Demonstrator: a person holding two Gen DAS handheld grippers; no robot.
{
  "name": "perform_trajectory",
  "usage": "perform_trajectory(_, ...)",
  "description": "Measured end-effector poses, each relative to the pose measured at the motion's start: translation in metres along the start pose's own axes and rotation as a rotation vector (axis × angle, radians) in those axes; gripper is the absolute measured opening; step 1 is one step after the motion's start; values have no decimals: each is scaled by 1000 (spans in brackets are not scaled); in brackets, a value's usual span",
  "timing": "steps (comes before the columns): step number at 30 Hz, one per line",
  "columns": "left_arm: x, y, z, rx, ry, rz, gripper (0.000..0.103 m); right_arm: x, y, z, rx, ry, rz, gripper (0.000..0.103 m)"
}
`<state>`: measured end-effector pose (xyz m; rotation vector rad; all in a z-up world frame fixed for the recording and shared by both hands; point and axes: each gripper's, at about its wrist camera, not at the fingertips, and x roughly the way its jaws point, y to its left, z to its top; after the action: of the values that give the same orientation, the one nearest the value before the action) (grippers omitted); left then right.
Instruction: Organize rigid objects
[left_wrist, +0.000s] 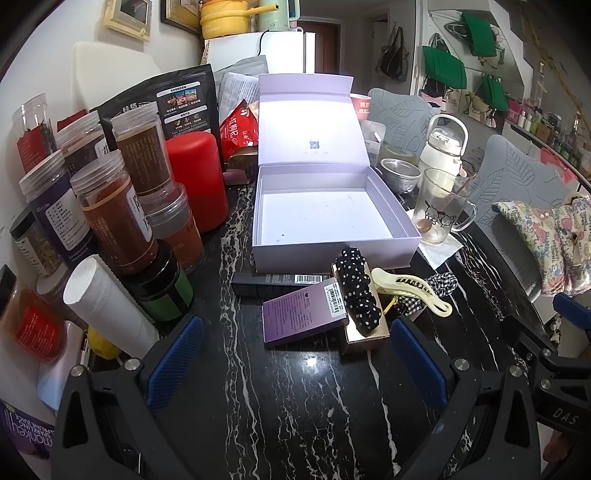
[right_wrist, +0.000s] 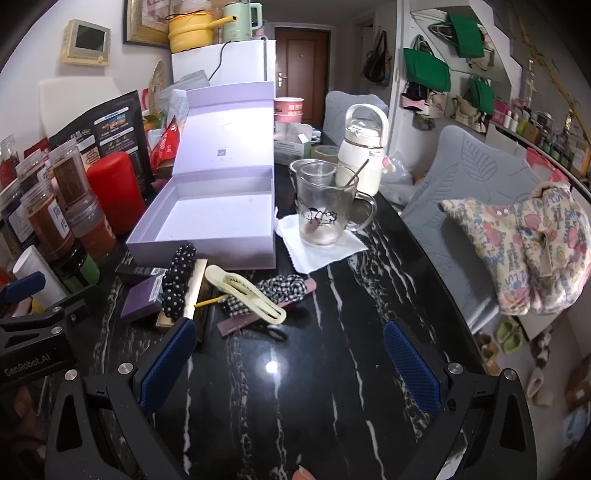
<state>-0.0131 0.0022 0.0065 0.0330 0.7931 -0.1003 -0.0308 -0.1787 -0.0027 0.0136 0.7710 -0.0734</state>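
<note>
An open, empty lilac box (left_wrist: 325, 218) (right_wrist: 207, 221) sits on the black marble table (left_wrist: 295, 398). In front of it lie a purple box (left_wrist: 303, 314) (right_wrist: 142, 299), a black bar-coded box (left_wrist: 273, 282), a gold box (left_wrist: 365, 336) (right_wrist: 195, 288) with a polka-dot scrunchie (left_wrist: 358, 291) (right_wrist: 179, 280) on it, a cream hair claw (left_wrist: 413, 291) (right_wrist: 247, 295), a checked scrunchie (left_wrist: 439, 284) (right_wrist: 280, 290) and a thin maroon box (right_wrist: 240, 323). My left gripper (left_wrist: 295, 354) is open and empty, just short of the purple box. My right gripper (right_wrist: 291, 354) is open and empty, near the claw.
Jars (left_wrist: 110, 214), a red canister (left_wrist: 199, 181) and pouches crowd the left. A glass mug (right_wrist: 325, 210) on a napkin, a steel bowl (left_wrist: 400, 173) and a white bottle (right_wrist: 364, 147) stand right of the box. Chairs (right_wrist: 469, 184) line the right edge.
</note>
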Motion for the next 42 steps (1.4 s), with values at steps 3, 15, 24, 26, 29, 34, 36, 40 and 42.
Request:
perform_trajectory(3,-1,0,-1,-1,0,0,103,0,0,0,1,-1,0,103)
perform_trajectory(15,-9,2,-4,-18,-4,-9,103,-2,-2,-1,0,-7,1,103)
perform_trajectory(24,-14,2,-10,-35,-3,-10,103,-10,-5,-9,1,-15,8,103)
perform_trajectory(26,-14,2,-13,-43,2,-12,103,-10,-6,-12,1,-15,12,103)
perform_trajectory(29,-13,1,-18,-52,14,-17,103,-9,-8,-17,0,-13,18,103)
perform_trajectory(34,-7,-1,-26,-61,40,-22,103,-6,-12,-27,-4,-2,44,103)
perform_trajectory(36,-4,0,-29,-74,52,-31,103,-3,-13,-31,-5,4,56,103)
perform_trajectory(40,5,4,-32,-102,70,-50,103,6,-16,-37,-2,27,86,103)
perform_trajectory(42,11,5,-32,-111,86,-48,103,11,-17,-40,-1,38,99,103)
